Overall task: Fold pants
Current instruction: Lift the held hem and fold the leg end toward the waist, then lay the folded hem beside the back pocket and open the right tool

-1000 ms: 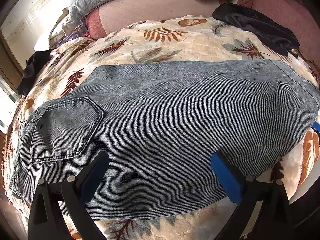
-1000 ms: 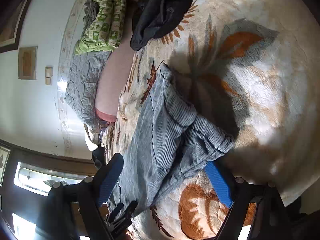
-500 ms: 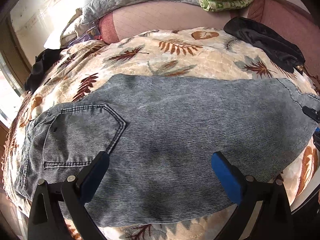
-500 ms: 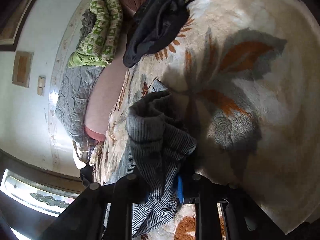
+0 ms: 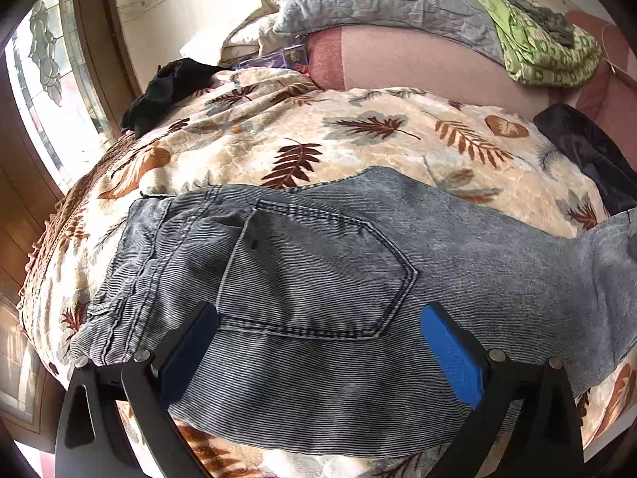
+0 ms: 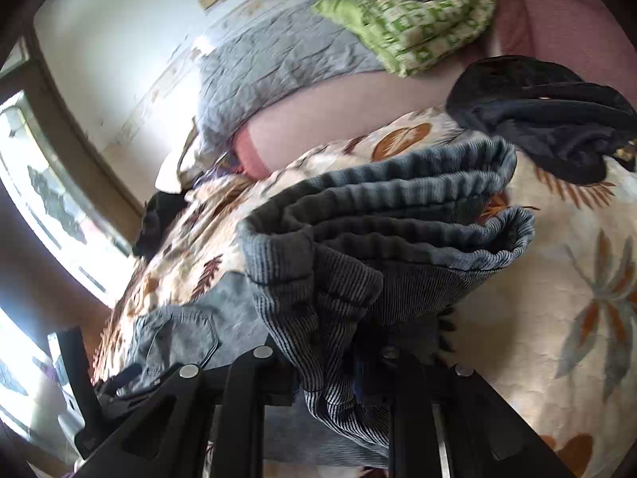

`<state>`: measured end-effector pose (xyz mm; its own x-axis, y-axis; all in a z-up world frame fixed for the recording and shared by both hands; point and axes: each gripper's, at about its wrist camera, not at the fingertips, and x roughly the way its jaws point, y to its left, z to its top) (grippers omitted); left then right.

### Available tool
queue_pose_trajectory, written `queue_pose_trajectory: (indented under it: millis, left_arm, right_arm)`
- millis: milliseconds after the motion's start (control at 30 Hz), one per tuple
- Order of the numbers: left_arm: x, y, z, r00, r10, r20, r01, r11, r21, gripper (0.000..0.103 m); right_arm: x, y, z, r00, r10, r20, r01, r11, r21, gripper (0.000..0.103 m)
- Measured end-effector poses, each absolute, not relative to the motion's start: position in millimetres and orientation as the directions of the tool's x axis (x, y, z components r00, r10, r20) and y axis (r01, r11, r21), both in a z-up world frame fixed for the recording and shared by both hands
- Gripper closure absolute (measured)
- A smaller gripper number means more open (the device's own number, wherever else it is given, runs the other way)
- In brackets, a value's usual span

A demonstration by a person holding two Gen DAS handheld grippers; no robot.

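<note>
Left wrist view: grey-blue pants spread flat on a leaf-print blanket, back pocket uppermost, waistband to the left. Left gripper hovers above the near pocket, jaws released, blue pads wide apart, nothing between them. Dark garment far right.

Right wrist view: right gripper clenched on the bunched pant hems (jaws just closed on them), cloth lifted off the blanket. Green patterned quilt far behind.
</note>
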<state>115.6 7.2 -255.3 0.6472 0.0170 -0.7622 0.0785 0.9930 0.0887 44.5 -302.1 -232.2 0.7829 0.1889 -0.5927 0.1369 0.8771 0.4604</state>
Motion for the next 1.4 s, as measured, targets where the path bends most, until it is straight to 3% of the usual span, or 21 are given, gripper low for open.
queue_pose_trajectory:
  millis: [133,233,300,367,433,567,667,700,733,800,967,1067,1300,1400]
  left_arm:
    - [118.4,23.3,-253.8,0.650,0.029,-0.760,0.047,0.996,0.079,0.002]
    - [120.3,30.8,-253.7,0.647,0.039,-0.761,0.029,0.997,0.075,0.002]
    - [120.4,34.6,-251.7,0.649,0.028,-0.760,0.019,0.998,0.053,0.002]
    - [120.3,34.1,-250.3,0.651,0.017,-0.759,0.020,0.999,0.040,0.002]
    - [119.5,28.3,-249.5,0.651,0.003,-0.759,0.036,0.999,0.035,0.002]
    - [112.0,9.4,-243.7,0.680,-0.023,-0.733,0.094,0.994,0.055,0.002]
    - [106.2,-7.9,-242.8,0.693,-0.057,-0.719,0.142,0.988,0.058,0.002]
    - [104.4,-15.0,-243.6,0.689,-0.075,-0.721,0.170,0.984,0.060,0.002]
    - [102.4,-21.6,-244.0,0.689,-0.084,-0.720,0.192,0.979,0.069,0.002]
    - [97.5,-32.6,-242.0,0.705,-0.101,-0.702,0.216,0.973,0.077,0.002]
    - [94.1,-58.3,-256.9,0.682,-0.103,-0.724,0.281,0.951,0.129,0.002]
    - [99.4,-70.6,-280.1,0.633,-0.031,-0.773,0.302,0.930,0.210,0.001]
    - [107.4,-60.8,-294.9,0.567,-0.060,-0.822,0.289,0.948,0.131,0.001]
    - [107.0,-52.9,-288.6,0.601,-0.015,-0.799,0.230,0.961,0.156,0.002]
  right_arm:
    - [67.9,-243.0,-262.1,0.661,0.290,-0.692,0.049,0.904,0.425,0.077]
    - [77.3,-218.8,-288.6,0.530,0.359,-0.768,0.014,0.902,0.432,0.054]
    - [68.2,-222.9,-285.7,0.556,0.401,-0.728,-0.022,0.882,0.470,0.053]
    - [56.7,-237.6,-274.8,0.591,0.451,-0.668,-0.062,0.852,0.520,0.041]
    - [44.1,-258.1,-258.3,0.650,0.472,-0.595,-0.087,0.825,0.559,0.034]
    - [34.2,-300.6,-237.6,0.721,0.484,-0.496,-0.102,0.782,0.615,0.034]
    - [46.1,-314.1,-236.1,0.756,0.390,-0.526,-0.016,0.814,0.580,0.036]
    - [55.8,-316.0,-237.3,0.753,0.376,-0.540,-0.002,0.822,0.570,0.040]
    - [65.9,-316.3,-240.7,0.745,0.366,-0.558,0.010,0.830,0.558,0.057]
    - [90.8,-310.0,-247.9,0.721,0.362,-0.591,0.031,0.835,0.549,0.065]
    - [138.2,-295.8,-280.7,0.635,0.376,-0.675,0.032,0.860,0.509,0.065]
    - [163.5,-293.1,-311.0,0.566,0.368,-0.738,0.065,0.872,0.485,0.066]
    - [150.1,-318.1,-293.9,0.609,0.427,-0.668,0.072,0.809,0.583,0.063]
    - [118.0,-326.0,-273.8,0.651,0.408,-0.640,0.058,0.814,0.578,0.063]
